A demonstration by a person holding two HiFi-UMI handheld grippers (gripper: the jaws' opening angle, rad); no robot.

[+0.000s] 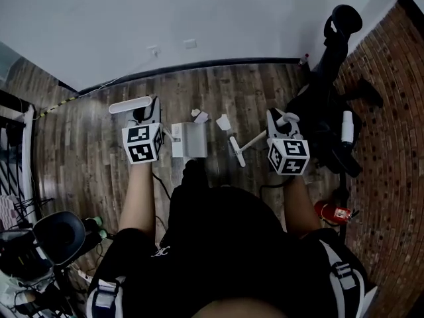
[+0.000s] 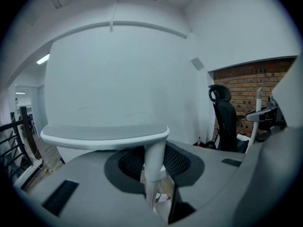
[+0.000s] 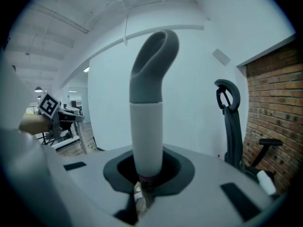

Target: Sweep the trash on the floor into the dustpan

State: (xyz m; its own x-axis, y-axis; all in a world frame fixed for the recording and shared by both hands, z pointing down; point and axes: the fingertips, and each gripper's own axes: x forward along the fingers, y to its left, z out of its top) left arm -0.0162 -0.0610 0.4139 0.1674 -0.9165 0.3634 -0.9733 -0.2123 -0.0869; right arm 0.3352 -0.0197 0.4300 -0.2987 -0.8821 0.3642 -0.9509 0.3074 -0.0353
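In the head view a white dustpan [image 1: 189, 140] stands on the wood floor in front of me. Its long white handle [image 2: 152, 167] with a flat T-shaped top [image 1: 130, 105] is clamped in my left gripper [image 1: 147, 116]. My right gripper [image 1: 281, 120] is shut on the broom's white handle [image 3: 147, 131], which ends in a grey angled cap. The small broom head [image 1: 236, 152] rests on the floor to the right of the dustpan. Two crumpled white paper scraps [image 1: 199, 116] [image 1: 223, 122] lie just beyond the dustpan and the broom head.
A black office chair [image 1: 334, 58] stands at the far right by the brick wall [image 1: 394, 118]. A red fire extinguisher [image 1: 332, 212] lies near my right side. The white wall's dark baseboard [image 1: 199, 68] runs behind the trash. Another chair seat [image 1: 58, 236] is at lower left.
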